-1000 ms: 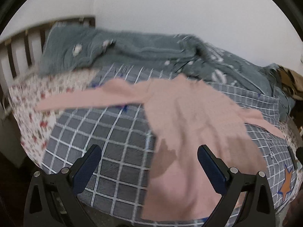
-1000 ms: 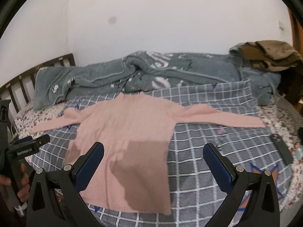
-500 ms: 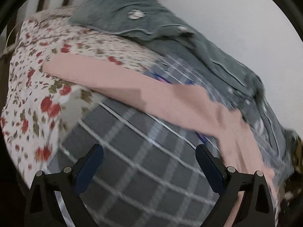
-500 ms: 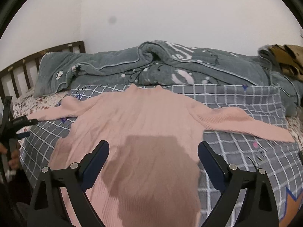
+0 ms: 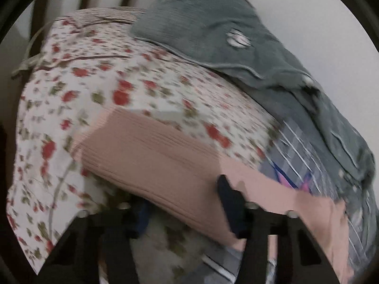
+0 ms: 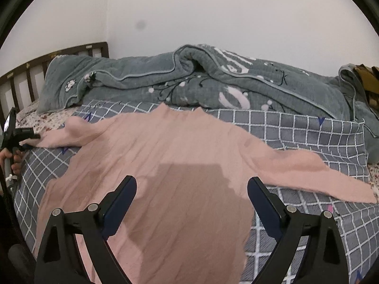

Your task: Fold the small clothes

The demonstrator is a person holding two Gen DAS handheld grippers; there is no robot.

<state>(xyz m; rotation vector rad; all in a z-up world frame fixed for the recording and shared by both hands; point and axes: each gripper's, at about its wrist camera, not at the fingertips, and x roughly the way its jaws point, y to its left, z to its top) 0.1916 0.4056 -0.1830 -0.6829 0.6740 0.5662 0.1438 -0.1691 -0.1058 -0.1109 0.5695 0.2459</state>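
Left wrist view, blurred: the left gripper [image 5: 187,210] sits low at the end of one sleeve [image 5: 151,156] of the pink ribbed sweater, where the sleeve lies across the floral sheet [image 5: 99,87] near the bed's edge. Its jaws have just been closing and the sleeve runs between them, one dark finger [image 5: 231,209] on top of the knit and the other below its near edge. Whether the pads already press the cloth I cannot tell through the blur. A grey quilt [image 5: 213,23] lies bunched beyond, and a strip of checked blanket [image 5: 298,146] shows at right.

Right wrist view: the sweater [image 6: 170,165] lies spread flat on the checked blanket [image 6: 308,130], collar toward the quilt [image 6: 189,78], both sleeves stretched out to the sides. The right gripper [image 6: 191,203] hovers over the lower body of the garment with its jaws wide apart and nothing between them. At the far left edge the other gripper [image 6: 22,133] meets the sleeve tip, a hand [image 6: 11,161] on its handle.

Judging from this, the fold is at its first step: taking the left sleeve to bring it in across the body. Next, that calls for a firm pinch on the cuff, then a lift and a carry inward without dragging the rest of the sweater; the right gripper looks placed to steady the body or take the hem.

Count: one sweater with two sleeves, two grippers, one quilt, one checked blanket, one floral sheet.
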